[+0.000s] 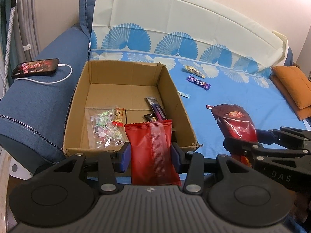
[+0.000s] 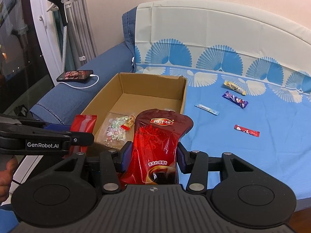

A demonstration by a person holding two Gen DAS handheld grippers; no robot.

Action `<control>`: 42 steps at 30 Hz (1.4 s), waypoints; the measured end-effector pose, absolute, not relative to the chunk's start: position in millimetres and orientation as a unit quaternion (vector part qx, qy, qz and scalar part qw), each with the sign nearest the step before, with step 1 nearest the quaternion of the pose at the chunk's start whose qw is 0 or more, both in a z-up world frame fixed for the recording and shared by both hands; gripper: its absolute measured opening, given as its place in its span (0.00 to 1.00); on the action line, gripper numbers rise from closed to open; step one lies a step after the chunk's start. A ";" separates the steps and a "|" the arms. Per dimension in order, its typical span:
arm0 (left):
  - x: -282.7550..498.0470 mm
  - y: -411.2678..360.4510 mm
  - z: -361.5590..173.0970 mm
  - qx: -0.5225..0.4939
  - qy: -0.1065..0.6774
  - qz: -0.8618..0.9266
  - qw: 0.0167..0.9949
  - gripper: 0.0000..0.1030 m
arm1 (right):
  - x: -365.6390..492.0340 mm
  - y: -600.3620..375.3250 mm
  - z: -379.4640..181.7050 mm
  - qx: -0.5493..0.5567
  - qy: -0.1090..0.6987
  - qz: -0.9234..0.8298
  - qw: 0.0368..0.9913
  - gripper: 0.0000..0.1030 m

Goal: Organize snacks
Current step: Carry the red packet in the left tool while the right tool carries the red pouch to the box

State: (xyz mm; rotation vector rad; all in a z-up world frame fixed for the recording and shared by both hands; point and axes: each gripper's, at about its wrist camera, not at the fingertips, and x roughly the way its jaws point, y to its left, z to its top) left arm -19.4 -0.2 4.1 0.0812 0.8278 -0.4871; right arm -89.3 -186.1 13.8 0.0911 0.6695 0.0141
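Observation:
My left gripper (image 1: 149,155) is shut on a flat red snack packet (image 1: 153,151), held over the near edge of the open cardboard box (image 1: 77,97). The box holds a clear candy bag (image 1: 104,130), a small orange sweet (image 1: 119,116) and a purple bar (image 1: 156,108). My right gripper (image 2: 153,155) is shut on a glossy dark red drink pouch (image 2: 159,141), held just right of the box (image 2: 180,89). It also shows in the left wrist view (image 1: 237,124). The left gripper with its red packet (image 2: 82,126) shows at left in the right wrist view.
On the blue sheet (image 2: 252,155) lie a yellow bar (image 2: 234,87), a purple bar (image 2: 235,99), a pale blue stick (image 2: 207,109) and a red stick (image 2: 246,130). A phone on a cable (image 1: 35,68) rests on the sofa arm. An orange cushion (image 1: 291,85) lies at right.

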 end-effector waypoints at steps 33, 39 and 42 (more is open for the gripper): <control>45.5 13.2 -14.7 -0.006 0.423 -0.209 0.882 0.47 | -29.5 -174.4 8.9 0.017 0.358 0.000 0.933 0.49; 62.7 8.4 -15.8 -0.004 0.429 -0.205 0.880 0.47 | -11.3 -171.6 1.0 0.024 0.369 0.009 0.929 0.49; 72.1 4.5 -17.8 0.000 0.433 -0.200 0.879 0.47 | -0.6 -172.4 -4.7 0.030 0.376 0.014 0.926 0.49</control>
